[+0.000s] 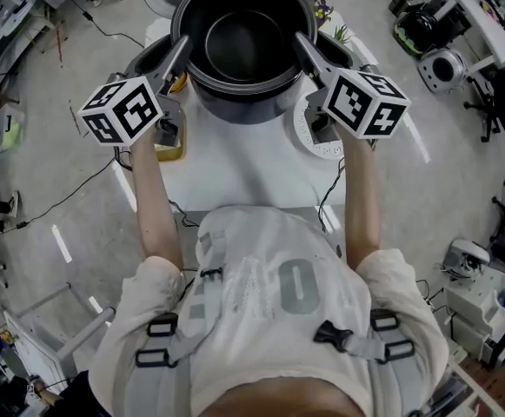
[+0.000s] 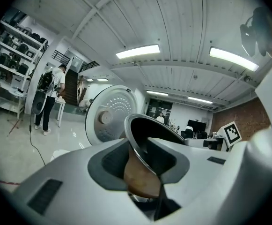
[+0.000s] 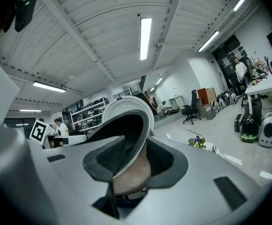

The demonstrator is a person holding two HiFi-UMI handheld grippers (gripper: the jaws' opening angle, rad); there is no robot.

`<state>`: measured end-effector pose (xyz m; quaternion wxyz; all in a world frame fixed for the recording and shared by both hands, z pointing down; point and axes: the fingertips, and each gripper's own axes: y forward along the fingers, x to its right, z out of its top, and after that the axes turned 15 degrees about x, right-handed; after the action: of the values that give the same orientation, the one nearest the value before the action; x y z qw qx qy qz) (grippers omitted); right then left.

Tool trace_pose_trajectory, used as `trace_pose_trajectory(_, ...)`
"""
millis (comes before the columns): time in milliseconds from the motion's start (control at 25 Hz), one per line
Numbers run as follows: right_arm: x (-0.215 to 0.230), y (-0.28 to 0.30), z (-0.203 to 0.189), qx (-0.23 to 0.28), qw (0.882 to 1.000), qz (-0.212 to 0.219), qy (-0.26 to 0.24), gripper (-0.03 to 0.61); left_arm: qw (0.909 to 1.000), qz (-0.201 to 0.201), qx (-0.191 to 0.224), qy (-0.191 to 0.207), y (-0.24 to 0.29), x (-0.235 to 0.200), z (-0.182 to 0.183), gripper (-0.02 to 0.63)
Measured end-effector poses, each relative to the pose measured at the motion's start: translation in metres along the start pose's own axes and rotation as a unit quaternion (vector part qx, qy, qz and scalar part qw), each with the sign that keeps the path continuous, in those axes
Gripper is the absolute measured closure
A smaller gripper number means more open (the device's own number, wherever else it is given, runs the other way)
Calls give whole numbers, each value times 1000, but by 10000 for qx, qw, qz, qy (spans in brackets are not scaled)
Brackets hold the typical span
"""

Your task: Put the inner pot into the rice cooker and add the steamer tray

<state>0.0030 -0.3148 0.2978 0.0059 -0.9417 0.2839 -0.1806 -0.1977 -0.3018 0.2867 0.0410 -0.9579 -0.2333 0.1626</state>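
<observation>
Inner pot [image 1: 243,50] is held over rice cooker [image 1: 144,62], thin rim pinched at opposite sides by left gripper [image 1: 182,49] and right gripper [image 1: 300,43]. Judged rigid, weighty, slick metal; two-sided rim grip advised.

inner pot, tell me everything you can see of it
The inner pot is a round, deep, dark, metal-looking bowl with a thin flared rim, and it is empty inside. Its outer wall looks coppery brown in the gripper views. It is held upright, with the left gripper and right gripper clamped on opposite sides of its rim. Whether its base rests on anything is hidden.
</observation>
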Motion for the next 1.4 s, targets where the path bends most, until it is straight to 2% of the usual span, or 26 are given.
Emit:
trace_pose_trajectory(240,13,7,-30,-375,9991,-202,11,443,9992,154,-352,53,5,-16,-24,502)
trace_pose_trajectory(880,42,26,-77,-1086,9926,-516,-152,443,9928,461,-1078,248,20,-45,-72,499)
trace_pose_trajectory(1040,49,28,-88,-1299,9891,-614,-333,440,9894,463,-1333,332,21,-50,-87,494)
trace_pose_trajectory(1240,56,27,-107,-1476,9825,-676,-912,423,9824,423,-1726,571,21,-57,-112,485)
trace_pose_trajectory(1400,56,30,-111,-1439,9838,-651,-844,419,9833,534,-1698,387,18,-65,-124,482)
